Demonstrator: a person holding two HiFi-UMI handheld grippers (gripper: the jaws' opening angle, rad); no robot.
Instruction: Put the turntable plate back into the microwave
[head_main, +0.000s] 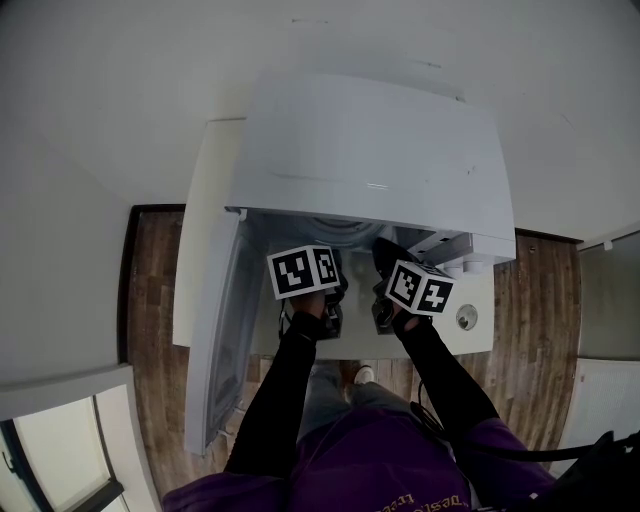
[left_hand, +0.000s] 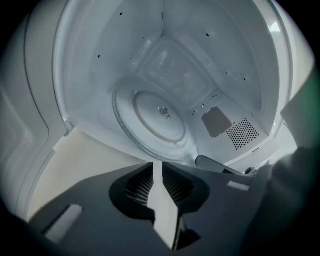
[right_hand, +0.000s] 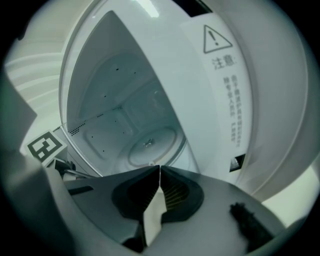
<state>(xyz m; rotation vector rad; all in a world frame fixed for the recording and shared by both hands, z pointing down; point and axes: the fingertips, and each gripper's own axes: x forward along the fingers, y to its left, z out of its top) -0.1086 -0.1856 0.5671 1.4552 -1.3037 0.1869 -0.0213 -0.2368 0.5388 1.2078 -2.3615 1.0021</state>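
Door (head_main: 214, 330) comes first, at the far left; it stands swung wide off the microwave (head_main: 370, 150), which we judge is what leaves the cavity free for both tools to work at its mouth; the microwave itself sits on a pale table (head_main: 193, 270), and we look steeply down on its top.

Next comes the left gripper (left_hand: 156, 165), pointing down into the opening; its jaws stand a narrow slit apart with only pale surface showing through, so it pinches nothing; we read it as a tool with no hold on the plate, hanging just short of the plate's near rim.

The turntable plate (left_hand: 156, 116) lies in the middle, flat on the cavity floor and well inside the walls; that is where the task wants it, so we judge the job all but done; whether it sits locked on its drive hub we cannot tell. It looks like a round disc of clear, faintly bluish glass; a ribbed raised band runs round the edge, a smooth shallow well fills the centre, and a small cluster of fittings shows at the very middle; the floor reads through it, and we see no chip or tilt.

To the right, the right gripper (right_hand: 159, 168) waits at the mouth beside the wall with the warning label (right_hand: 222, 75); its jaws are pressed together at the tips and hold nothing; we take it as parked clear of the plate.
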